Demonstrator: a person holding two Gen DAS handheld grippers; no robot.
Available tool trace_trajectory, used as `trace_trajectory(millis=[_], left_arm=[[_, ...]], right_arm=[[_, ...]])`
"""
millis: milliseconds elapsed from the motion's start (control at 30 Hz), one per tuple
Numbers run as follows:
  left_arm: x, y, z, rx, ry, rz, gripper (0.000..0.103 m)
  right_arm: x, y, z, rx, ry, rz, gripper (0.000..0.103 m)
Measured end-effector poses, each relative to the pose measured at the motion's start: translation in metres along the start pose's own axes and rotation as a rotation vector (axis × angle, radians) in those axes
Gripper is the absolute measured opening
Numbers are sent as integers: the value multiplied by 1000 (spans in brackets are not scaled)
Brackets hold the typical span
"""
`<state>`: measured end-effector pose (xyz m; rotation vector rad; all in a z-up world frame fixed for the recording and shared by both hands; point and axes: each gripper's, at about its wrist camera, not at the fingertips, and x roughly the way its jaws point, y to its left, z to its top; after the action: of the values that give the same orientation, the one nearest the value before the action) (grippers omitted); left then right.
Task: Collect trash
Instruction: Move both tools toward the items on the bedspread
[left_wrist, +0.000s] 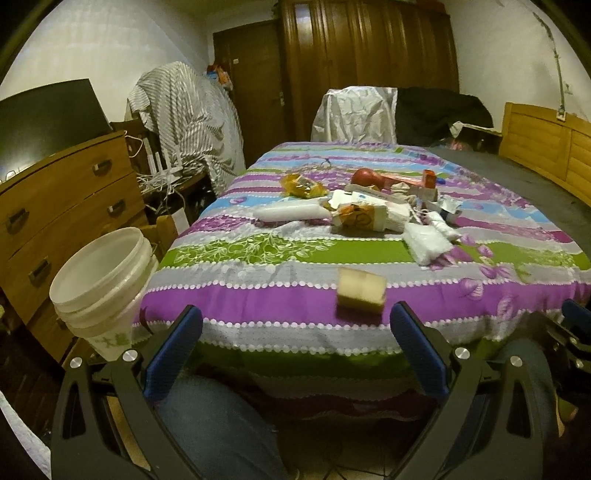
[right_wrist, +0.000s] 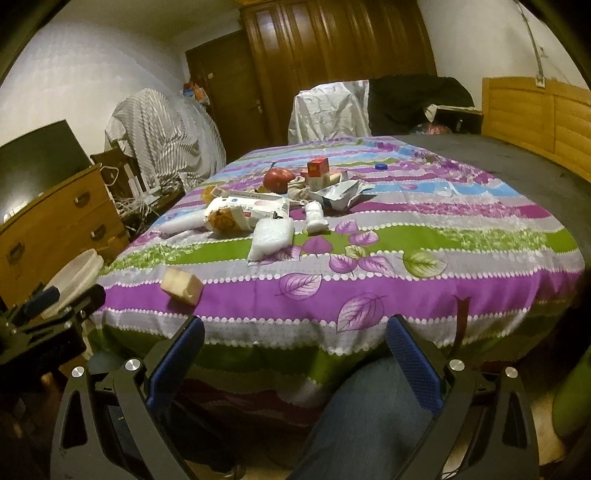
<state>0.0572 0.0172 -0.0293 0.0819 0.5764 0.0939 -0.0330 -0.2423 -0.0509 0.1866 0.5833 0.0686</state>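
A pile of trash lies on the striped bedspread (left_wrist: 258, 295): an orange wrapper (left_wrist: 303, 185), a white tube-like packet (left_wrist: 291, 212), a paper bag (left_wrist: 360, 218), a white plastic bag (left_wrist: 428, 243) and a red apple (left_wrist: 364, 176). A pale sponge-like block (left_wrist: 361, 291) lies alone near the front edge; it also shows in the right wrist view (right_wrist: 183, 286). A white bucket (left_wrist: 99, 288) stands left of the bed. My left gripper (left_wrist: 295, 332) is open and empty before the bed edge. My right gripper (right_wrist: 295, 339) is open and empty too.
A wooden dresser (left_wrist: 62, 206) stands at the left behind the bucket. A wooden headboard (left_wrist: 546, 147) runs along the right. A dark wardrobe (left_wrist: 369, 66) and covered chairs (left_wrist: 351, 114) stand at the back. The person's jeans-clad knees (left_wrist: 221, 424) are below the grippers.
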Motion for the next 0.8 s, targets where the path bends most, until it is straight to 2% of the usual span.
trace_trajectory(millis=[300,800], left_arm=[[21,-2,4,3,53,3,98],[46,10,16,-26,99,32,98]], right_arm=[[22,9,8,-72,21,-6,98],[50,19,18,-106,58,30,98]])
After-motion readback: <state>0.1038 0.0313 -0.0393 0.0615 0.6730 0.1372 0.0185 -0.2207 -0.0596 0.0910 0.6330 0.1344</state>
